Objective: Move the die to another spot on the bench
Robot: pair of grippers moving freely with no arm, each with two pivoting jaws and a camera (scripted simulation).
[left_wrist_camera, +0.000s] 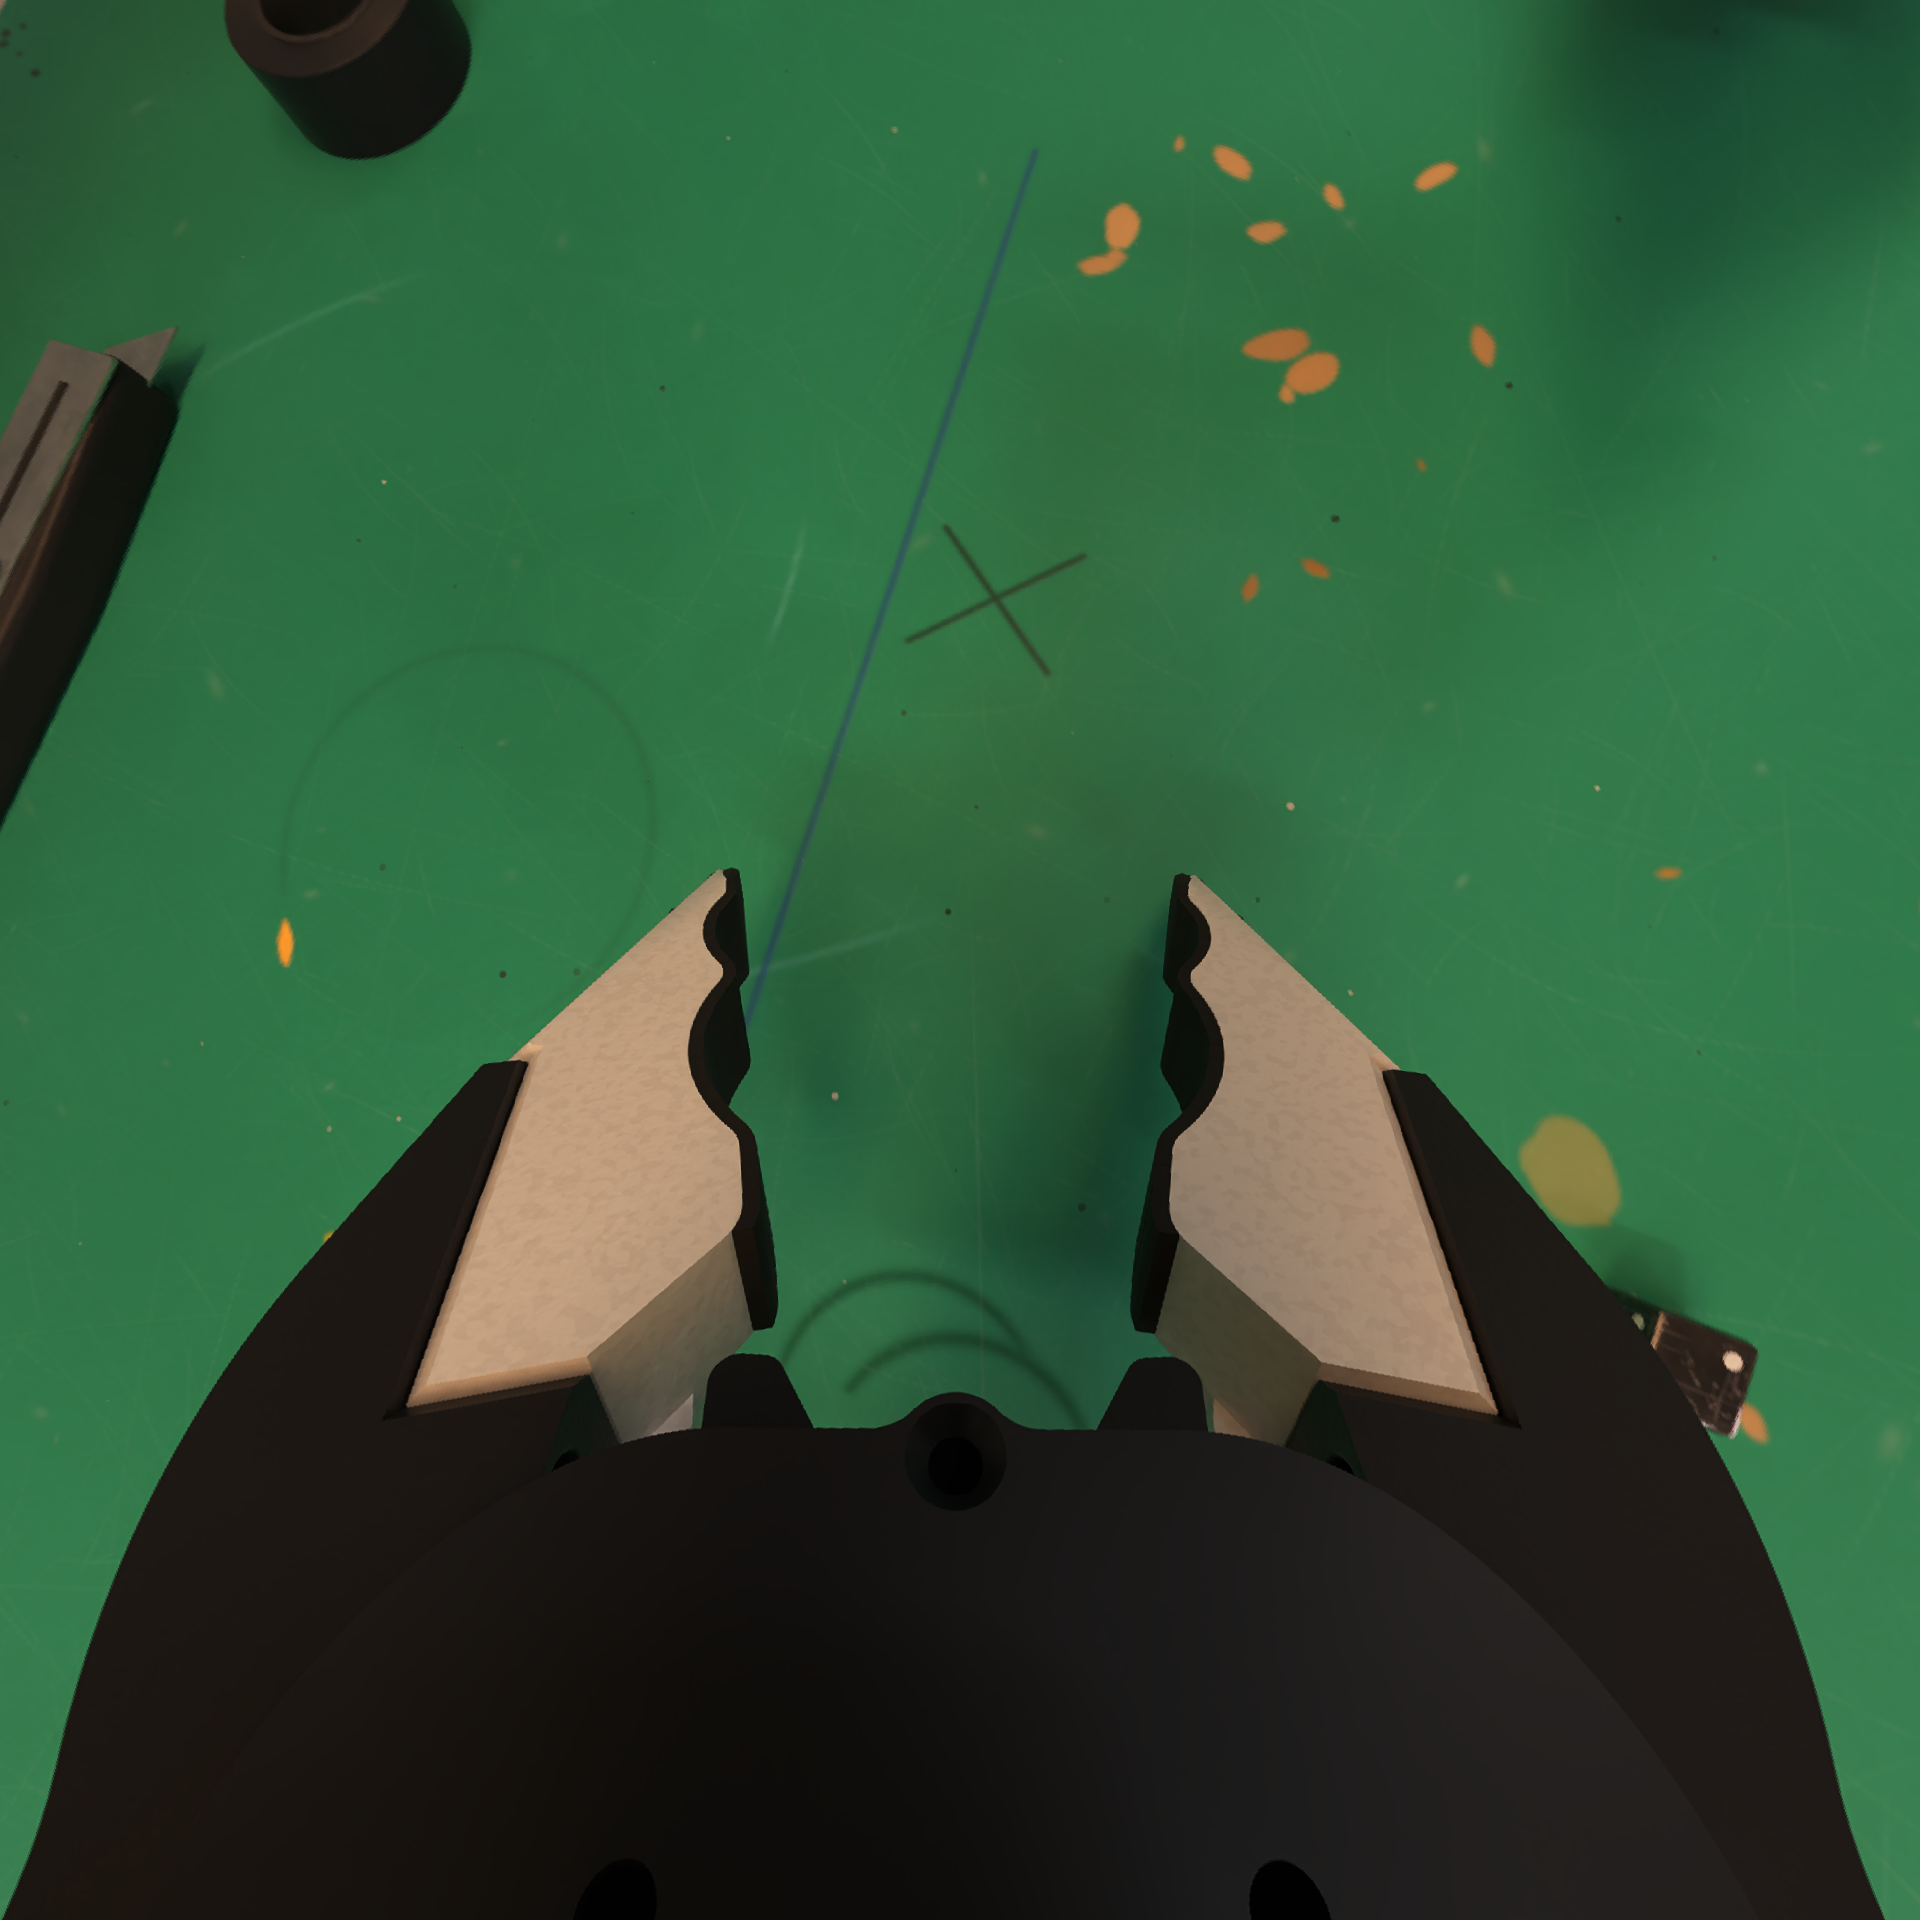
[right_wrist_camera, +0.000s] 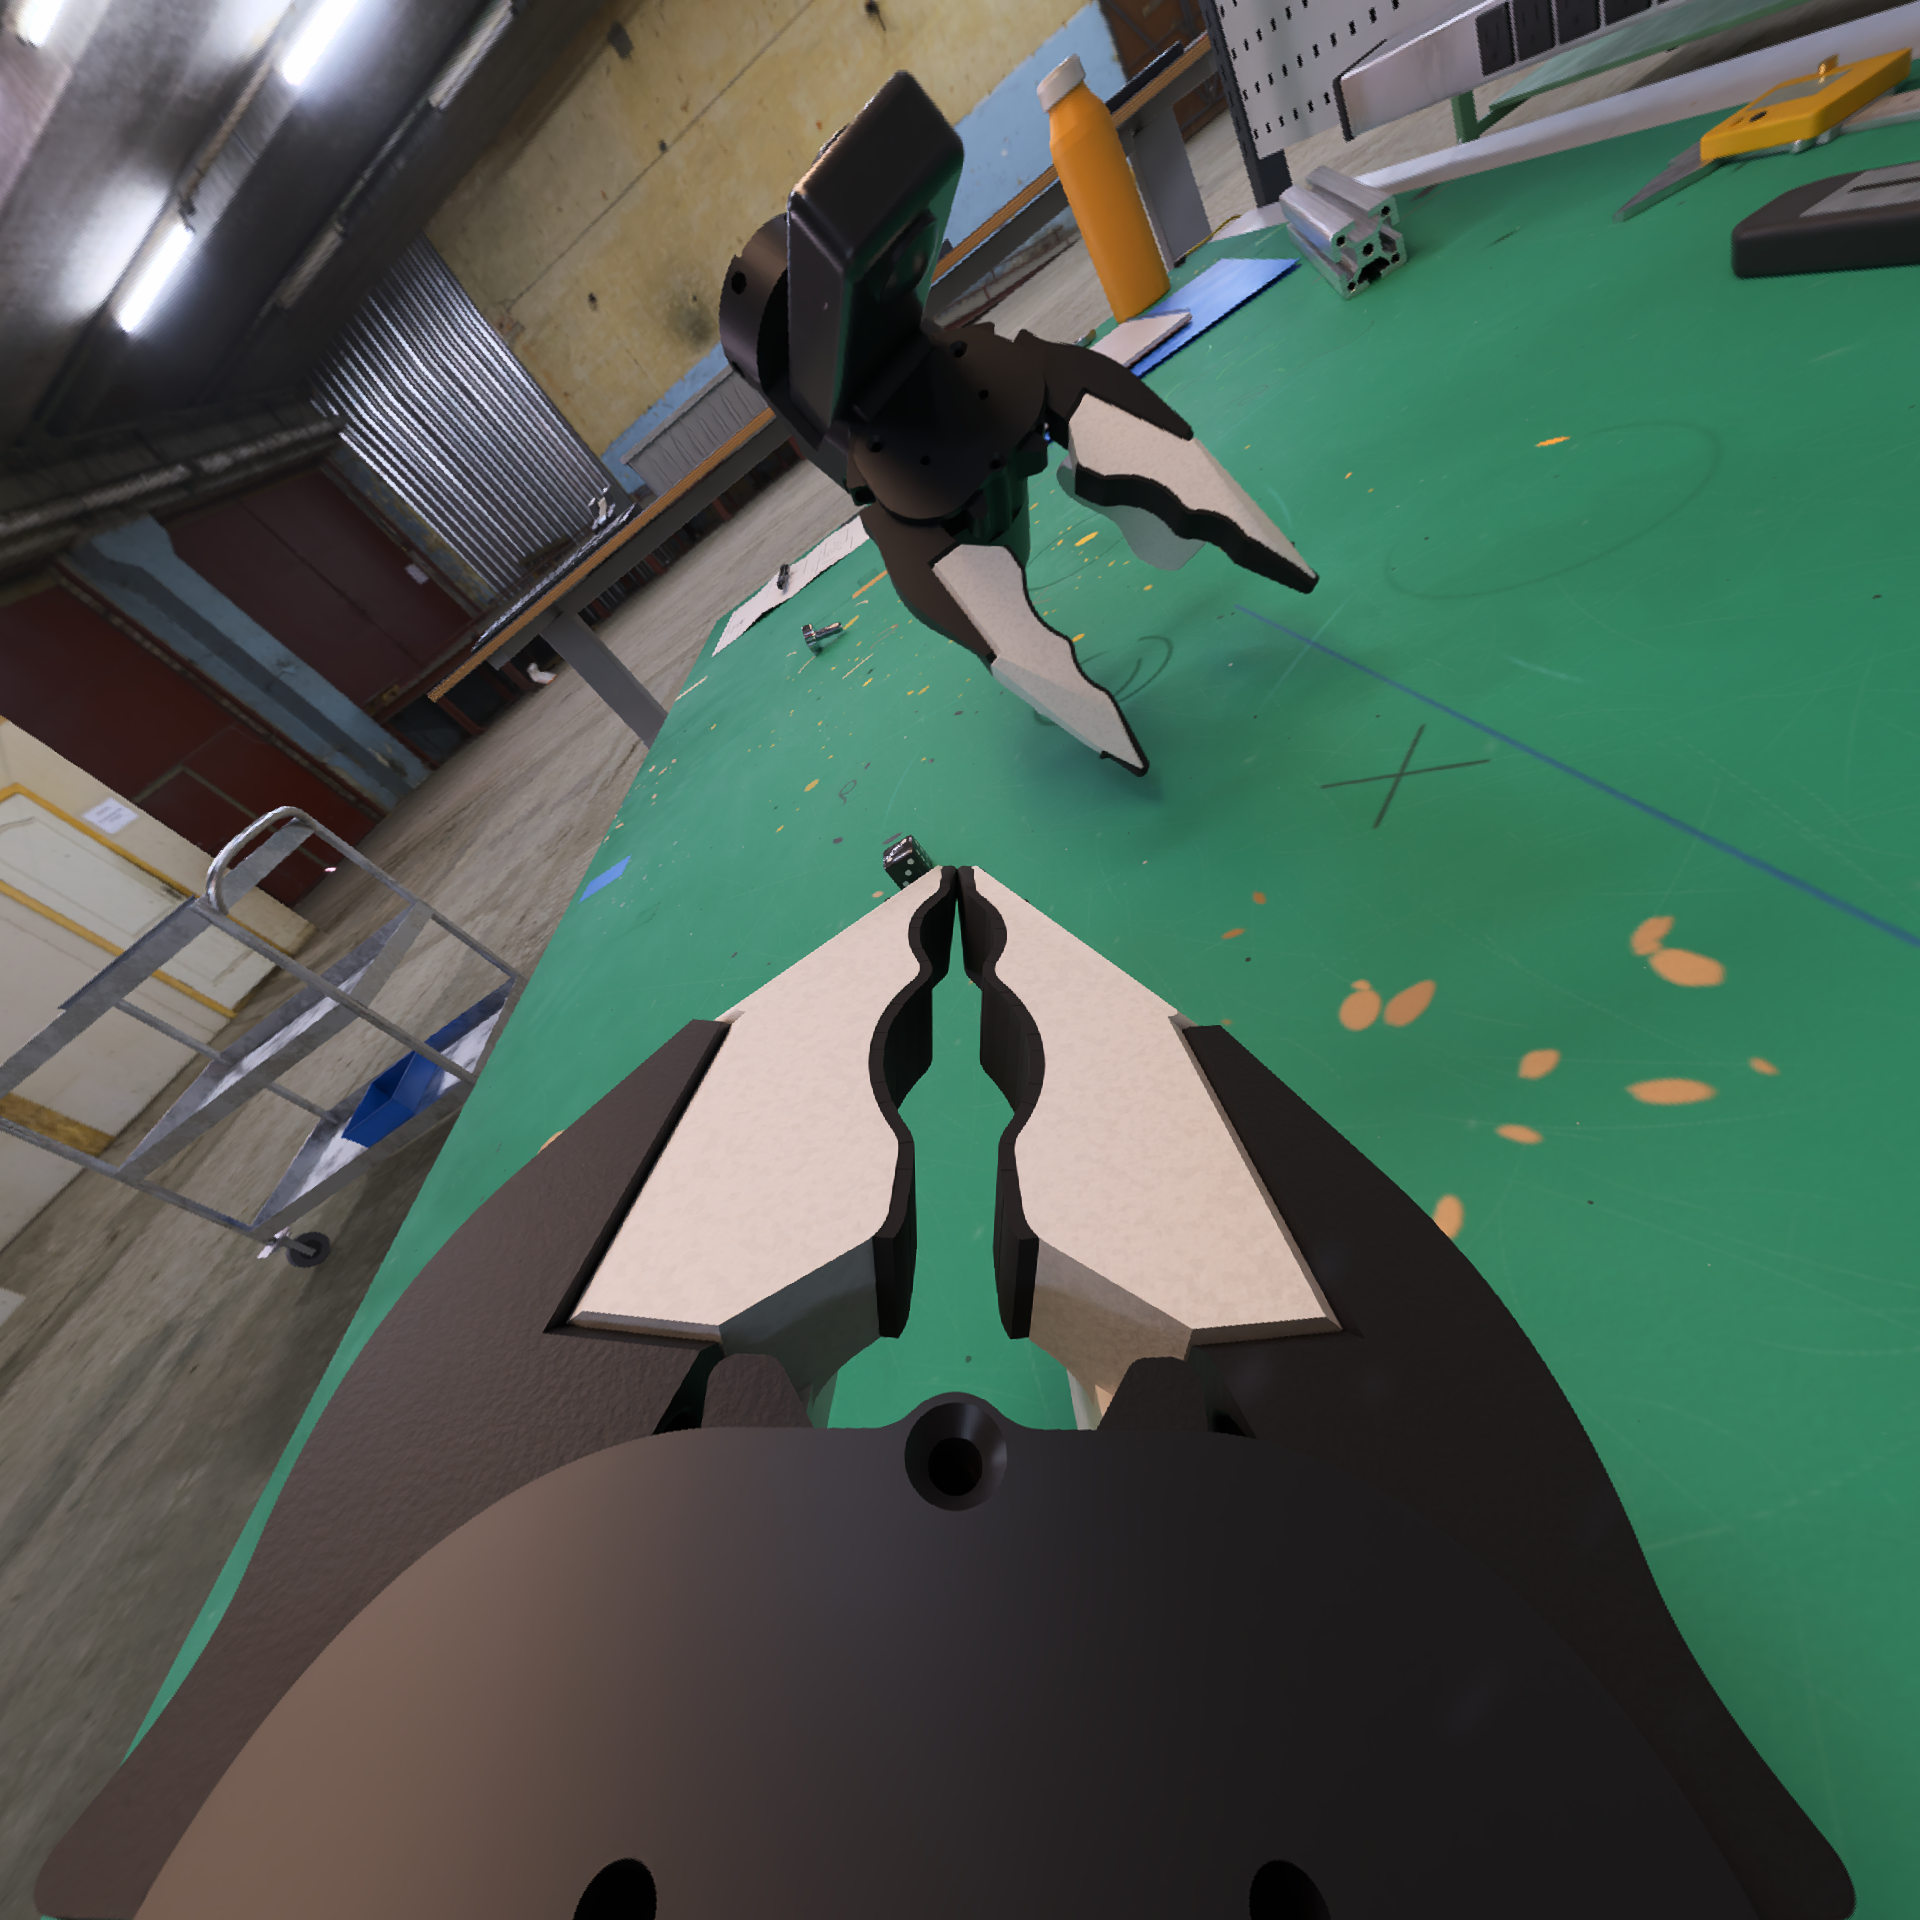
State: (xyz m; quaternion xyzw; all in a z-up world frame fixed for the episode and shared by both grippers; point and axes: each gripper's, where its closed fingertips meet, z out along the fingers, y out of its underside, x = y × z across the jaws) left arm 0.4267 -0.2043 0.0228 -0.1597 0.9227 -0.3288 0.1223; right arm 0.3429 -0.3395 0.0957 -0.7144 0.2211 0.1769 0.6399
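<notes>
The die (right_wrist_camera: 902,860) is small and black with white pips. It lies on the green bench (right_wrist_camera: 1558,1351) just beyond my right gripper's tips, slightly to their left. My right gripper (right_wrist_camera: 956,875) is shut and holds nothing. My left gripper (left_wrist_camera: 956,883) is open and empty, hovering over bare bench. The die shows at the lower right of the left wrist view (left_wrist_camera: 1696,1363), off to that gripper's side. In the right wrist view the left gripper (right_wrist_camera: 1221,675) hangs tilted above the bench, beyond the die.
A black cylinder (left_wrist_camera: 348,62) and a utility knife (left_wrist_camera: 62,499) lie far left. A drawn X (left_wrist_camera: 995,597) and a blue line (left_wrist_camera: 914,520) mark the bench. An orange bottle (right_wrist_camera: 1101,187), aluminium extrusion (right_wrist_camera: 1345,234) and yellow caliper (right_wrist_camera: 1797,104) stand far off. The bench edge (right_wrist_camera: 623,831) is near the die.
</notes>
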